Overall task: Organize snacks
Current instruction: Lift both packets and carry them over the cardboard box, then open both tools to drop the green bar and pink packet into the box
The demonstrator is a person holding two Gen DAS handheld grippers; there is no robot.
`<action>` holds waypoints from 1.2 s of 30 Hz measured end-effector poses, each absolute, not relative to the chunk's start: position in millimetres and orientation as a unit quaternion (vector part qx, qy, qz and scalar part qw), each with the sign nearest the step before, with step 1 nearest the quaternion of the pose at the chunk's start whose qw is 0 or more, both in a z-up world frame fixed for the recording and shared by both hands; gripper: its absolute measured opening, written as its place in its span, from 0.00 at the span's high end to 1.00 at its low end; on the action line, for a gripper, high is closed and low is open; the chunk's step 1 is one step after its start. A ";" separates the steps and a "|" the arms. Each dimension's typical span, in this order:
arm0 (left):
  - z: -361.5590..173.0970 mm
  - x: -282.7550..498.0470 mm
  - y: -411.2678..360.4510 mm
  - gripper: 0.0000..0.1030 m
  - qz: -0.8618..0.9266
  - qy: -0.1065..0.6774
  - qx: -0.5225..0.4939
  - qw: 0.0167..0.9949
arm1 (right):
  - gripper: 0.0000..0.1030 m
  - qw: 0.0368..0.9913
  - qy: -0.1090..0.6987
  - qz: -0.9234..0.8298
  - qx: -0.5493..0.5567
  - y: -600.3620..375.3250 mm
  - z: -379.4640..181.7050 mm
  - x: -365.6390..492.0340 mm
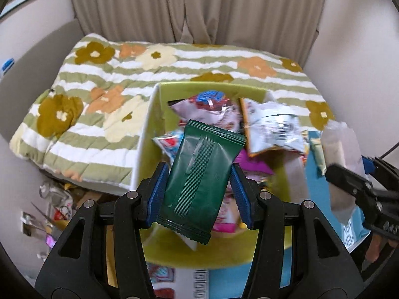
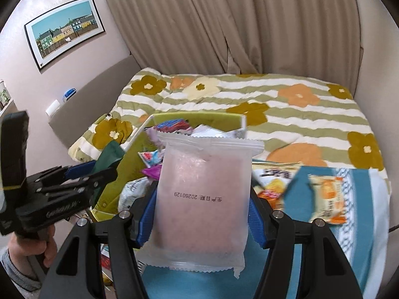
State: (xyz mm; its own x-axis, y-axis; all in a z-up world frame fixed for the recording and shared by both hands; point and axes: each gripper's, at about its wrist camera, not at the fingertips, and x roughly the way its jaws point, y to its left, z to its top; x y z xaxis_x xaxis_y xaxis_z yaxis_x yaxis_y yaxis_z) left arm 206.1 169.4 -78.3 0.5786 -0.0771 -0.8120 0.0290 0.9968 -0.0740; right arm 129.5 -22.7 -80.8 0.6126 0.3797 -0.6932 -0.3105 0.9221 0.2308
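Observation:
My left gripper (image 1: 199,194) is shut on a dark green snack packet (image 1: 199,177), held over a yellow-green box (image 1: 149,134) full of snack packets. My right gripper (image 2: 202,209) is shut on a frosted pale pink packet (image 2: 202,199) with a printed date, held up over the blue cloth (image 2: 354,254) just right of the same box (image 2: 199,120). The right gripper (image 1: 359,186) with its pale packet (image 1: 341,144) shows at the right edge of the left wrist view. A hand holds the left gripper (image 2: 82,172) at the left of the right wrist view.
The box stands on a bed with a green-striped flowered quilt (image 1: 99,87). More snack packets (image 2: 326,199) lie on the blue cloth to the right of the box. Clutter lies on the floor (image 1: 54,211) to the left. Beige curtains (image 2: 224,25) hang behind the bed.

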 end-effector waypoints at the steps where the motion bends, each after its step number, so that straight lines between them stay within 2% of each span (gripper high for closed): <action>1: -80.9 210.9 171.5 0.53 -0.036 0.463 -0.024 0.885 | 0.43 0.895 0.401 0.187 0.044 -14.4 -83.7 130.8; 3: -87.6 217.3 175.8 0.38 -0.058 0.470 -0.015 0.881 | 0.43 0.894 0.408 0.179 0.046 -5.5 -87.0 132.0; 4: -90.4 219.1 177.6 0.08 -0.061 0.472 -0.010 0.880 | 0.43 0.893 0.411 0.174 0.047 -0.4 -89.2 132.3; 5: -92.8 217.3 180.1 0.01 -0.065 0.468 -0.005 0.881 | 0.43 0.893 0.415 0.169 0.048 3.5 -91.6 132.1; 20: -106.0 177.4 220.4 0.01 -0.097 0.476 -0.050 0.873 | 0.42 0.880 0.455 0.128 0.046 32.1 -121.8 132.2; 22: -108.9 177.0 224.4 0.01 -0.096 0.478 -0.053 0.872 | 0.32 0.877 0.456 0.143 0.050 38.1 -126.7 133.3; 23: -112.3 177.4 226.3 0.01 -0.094 0.481 -0.054 0.870 | 0.15 0.876 0.455 0.153 0.050 41.8 -129.4 132.9; 24: -116.5 177.2 228.4 0.01 -0.093 0.485 -0.056 0.868 | 0.04 0.875 0.455 0.156 0.047 44.5 -132.3 132.0; 29: -129.1 174.4 230.4 0.01 -0.091 0.497 -0.065 0.861 | 0.02 0.870 0.471 0.143 0.017 53.1 -151.1 119.4; 36: -118.8 171.5 223.9 0.01 -0.095 0.485 -0.051 0.868 | 0.02 0.888 0.443 0.125 -0.003 48.4 -137.7 113.1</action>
State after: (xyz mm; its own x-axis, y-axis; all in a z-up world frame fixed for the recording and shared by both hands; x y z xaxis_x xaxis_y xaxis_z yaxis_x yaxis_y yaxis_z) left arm 171.5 223.9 -118.8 0.5118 -0.2138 -0.8321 0.1157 0.9769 -0.1798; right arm 113.1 48.4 -137.7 0.5765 0.2206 -0.7867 -0.2250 0.9685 0.1067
